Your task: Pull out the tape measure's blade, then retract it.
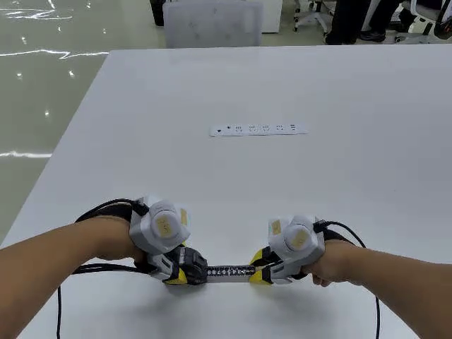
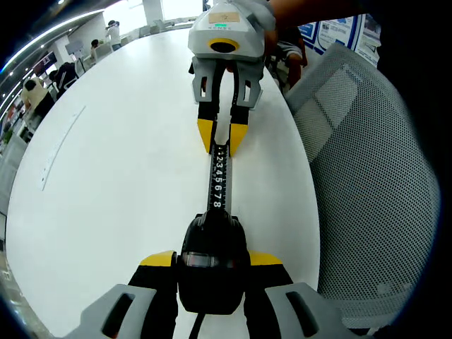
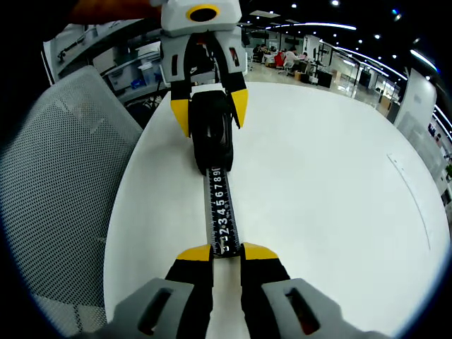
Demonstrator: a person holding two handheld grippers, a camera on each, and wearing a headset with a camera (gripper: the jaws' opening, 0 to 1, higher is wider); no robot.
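Note:
A black tape measure case point(image 1: 192, 266) sits between the yellow-tipped fingers of my left gripper point(image 1: 176, 272), which is shut on it; the case point(image 2: 212, 258) lies close in the left gripper view. A short length of numbered blade point(image 1: 229, 270) runs from the case to my right gripper point(image 1: 260, 274), which is shut on the blade's end. In the right gripper view the blade point(image 3: 220, 212) stretches from my right gripper point(image 3: 226, 251) to the case point(image 3: 212, 134). The left gripper view has the blade point(image 2: 218, 180) reaching the right gripper point(image 2: 221, 131).
The white table point(image 1: 247, 176) carries a white power strip point(image 1: 258, 130) at mid depth. A grey mesh chair back point(image 2: 367, 176) stands beside the near table edge. Black cables point(image 1: 99, 267) trail from the grippers. More chairs and people are in the background.

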